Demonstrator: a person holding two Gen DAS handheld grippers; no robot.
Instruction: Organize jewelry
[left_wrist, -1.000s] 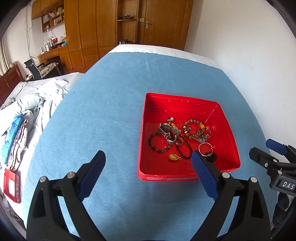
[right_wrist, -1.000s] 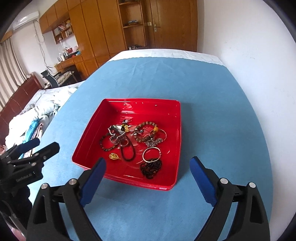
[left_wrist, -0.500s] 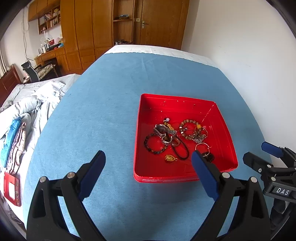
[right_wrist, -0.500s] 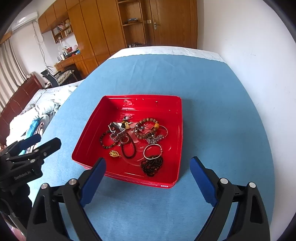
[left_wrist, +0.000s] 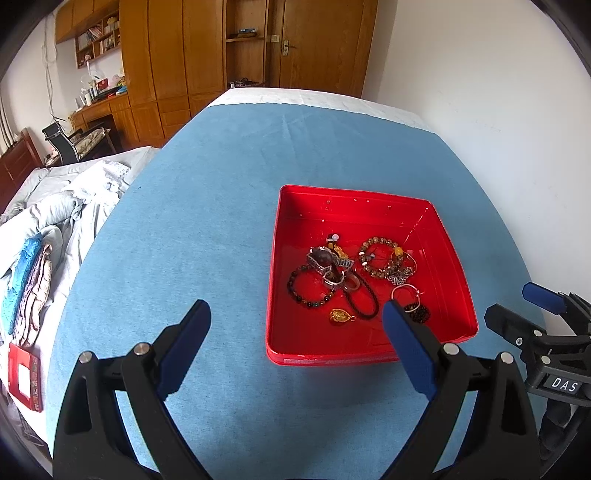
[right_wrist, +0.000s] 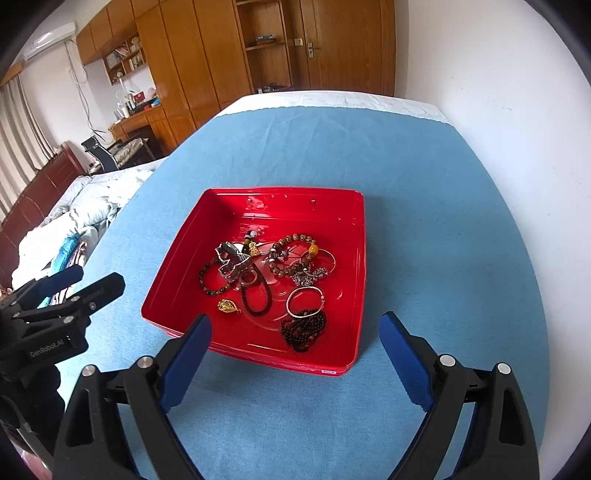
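A red tray (left_wrist: 454, 266) (right_wrist: 173, 273) sits on the blue cloth and holds several pieces of jewelry: a dark bead bracelet (left_wrist: 308, 286) (right_wrist: 212, 277), a gold pendant (left_wrist: 340, 316) (right_wrist: 227, 306), a brown bead bracelet (left_wrist: 376, 254) (right_wrist: 291, 254), a silver bangle (right_wrist: 306, 301), a dark bead pile (right_wrist: 304, 328). My left gripper (left_wrist: 297, 332) is open and empty, held above the cloth just in front of the tray's near left corner. My right gripper (right_wrist: 295, 341) is open and empty above the tray's near edge.
The blue cloth (left_wrist: 207, 221) covers a table that runs back to a white strip and wooden wardrobes (left_wrist: 207, 48). A white wall (right_wrist: 517, 147) lies close on the right. A bed with crumpled bedding (left_wrist: 48, 221) lies to the left.
Both grippers have drawn back and risen a little, so the tray sits farther away in both views. The jewelry has not moved. Both stay open.
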